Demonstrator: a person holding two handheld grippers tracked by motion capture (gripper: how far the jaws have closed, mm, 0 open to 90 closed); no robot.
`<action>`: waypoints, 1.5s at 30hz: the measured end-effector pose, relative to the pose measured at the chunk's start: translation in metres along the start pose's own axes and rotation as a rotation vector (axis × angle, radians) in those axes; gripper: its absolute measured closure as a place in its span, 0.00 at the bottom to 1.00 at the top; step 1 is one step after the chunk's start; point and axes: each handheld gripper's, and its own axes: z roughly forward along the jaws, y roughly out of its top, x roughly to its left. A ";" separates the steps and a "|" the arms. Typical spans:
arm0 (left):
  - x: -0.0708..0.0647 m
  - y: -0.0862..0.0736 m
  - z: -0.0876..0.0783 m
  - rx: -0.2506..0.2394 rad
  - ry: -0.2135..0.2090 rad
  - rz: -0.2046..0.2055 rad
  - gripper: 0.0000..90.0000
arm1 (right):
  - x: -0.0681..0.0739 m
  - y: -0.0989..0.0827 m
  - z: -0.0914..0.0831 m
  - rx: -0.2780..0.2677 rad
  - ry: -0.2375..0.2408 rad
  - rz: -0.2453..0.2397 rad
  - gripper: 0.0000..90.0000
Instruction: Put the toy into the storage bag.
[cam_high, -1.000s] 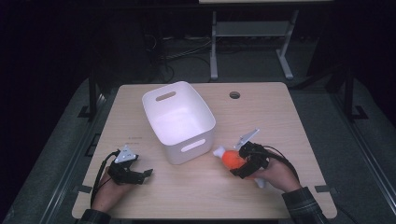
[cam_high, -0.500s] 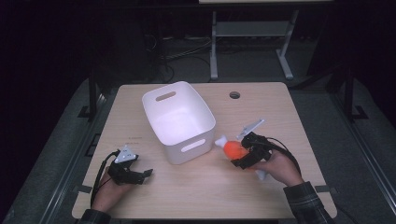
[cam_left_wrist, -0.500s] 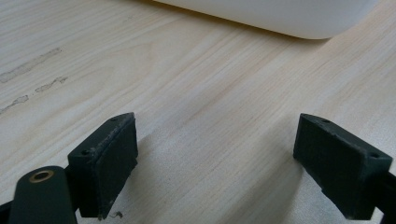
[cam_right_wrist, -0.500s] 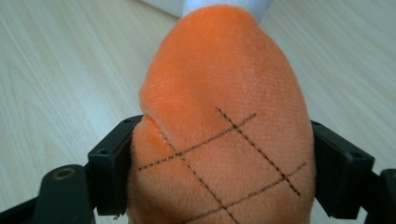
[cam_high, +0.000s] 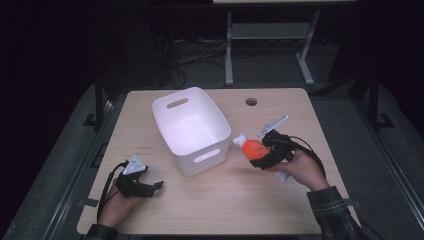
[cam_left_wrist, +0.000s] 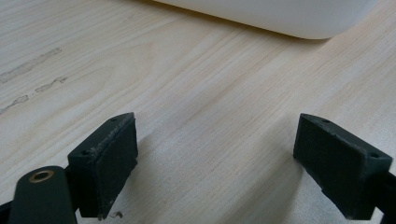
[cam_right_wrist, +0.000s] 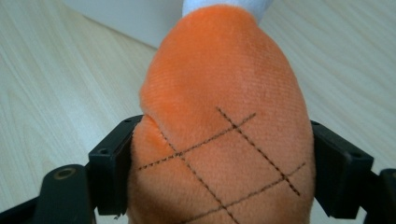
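Right gripper jaws clamp orange plush just right of bin; left gripper jaws wide, empty. Risk: soft plush compresses, slips free.

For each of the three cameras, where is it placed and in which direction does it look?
High view: above the person's side, looking forward and down at the table; both hands show.
Left gripper view: on the left gripper, along open jaws over bare wood.
Right gripper view: on the right gripper, jaws clamping the orange plush toy.
Shared: the white bin appears in all.
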 end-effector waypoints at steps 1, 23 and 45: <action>0.000 0.000 0.000 -0.002 0.000 -0.002 0.15 | -0.001 0.002 -0.002 -0.003 -0.005 -0.003 0.23; 0.000 0.000 0.000 -0.001 0.000 -0.001 0.15 | -0.016 0.031 -0.016 -0.037 -0.024 0.025 0.23; 0.000 0.000 0.000 -0.002 0.001 -0.003 0.15 | -0.025 0.072 -0.029 -0.061 -0.047 0.015 0.23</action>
